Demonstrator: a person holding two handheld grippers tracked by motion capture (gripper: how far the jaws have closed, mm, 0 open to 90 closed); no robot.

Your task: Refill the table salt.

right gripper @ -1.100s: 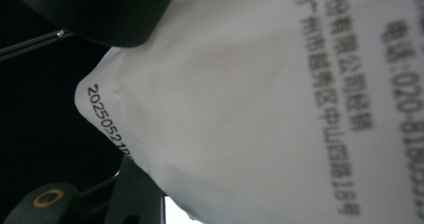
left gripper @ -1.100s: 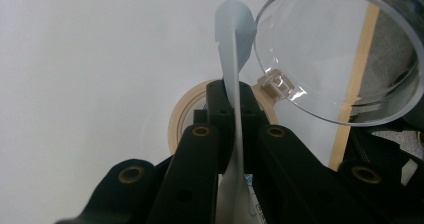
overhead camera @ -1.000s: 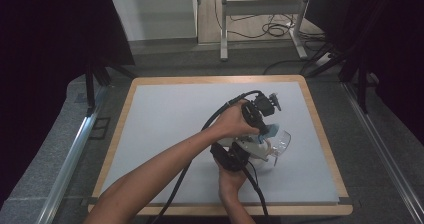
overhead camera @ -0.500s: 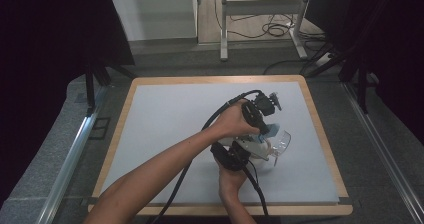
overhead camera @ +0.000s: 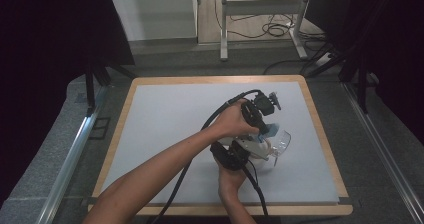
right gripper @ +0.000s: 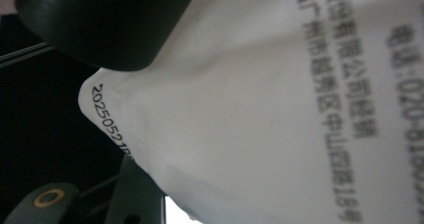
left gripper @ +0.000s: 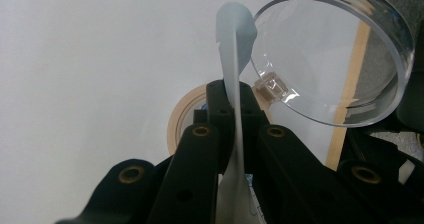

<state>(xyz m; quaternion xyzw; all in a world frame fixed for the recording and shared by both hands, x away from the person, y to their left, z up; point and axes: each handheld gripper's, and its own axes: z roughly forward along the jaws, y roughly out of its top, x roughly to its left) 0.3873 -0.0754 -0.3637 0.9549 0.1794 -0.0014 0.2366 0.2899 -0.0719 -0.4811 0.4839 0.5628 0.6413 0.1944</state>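
At the right-middle of the white table top (overhead camera: 170,119), a white printed packet (overhead camera: 252,146) is held between both grippers. My right gripper (overhead camera: 245,153) comes up from the near edge and is shut on the packet's body. Its printed face (right gripper: 280,109) is right against the right gripper view, with one black finger (right gripper: 135,194) below it. My left gripper (overhead camera: 265,131) reaches across from the left, pointing down. Its jaws (left gripper: 232,91) are shut on a thin pale blue flap (left gripper: 231,44) at the packet's top. A clear round cup (overhead camera: 281,141) lies tilted beside them, its open mouth (left gripper: 340,54) close to the flap.
A wooden rim (overhead camera: 119,134) frames the table top. A beige ring (left gripper: 176,123) lies on the surface just behind the left jaws. Both black cables trail back toward the near edge. Metal rails (overhead camera: 70,159) run along both sides, and a stand's legs (overhead camera: 260,19) are on the floor beyond.
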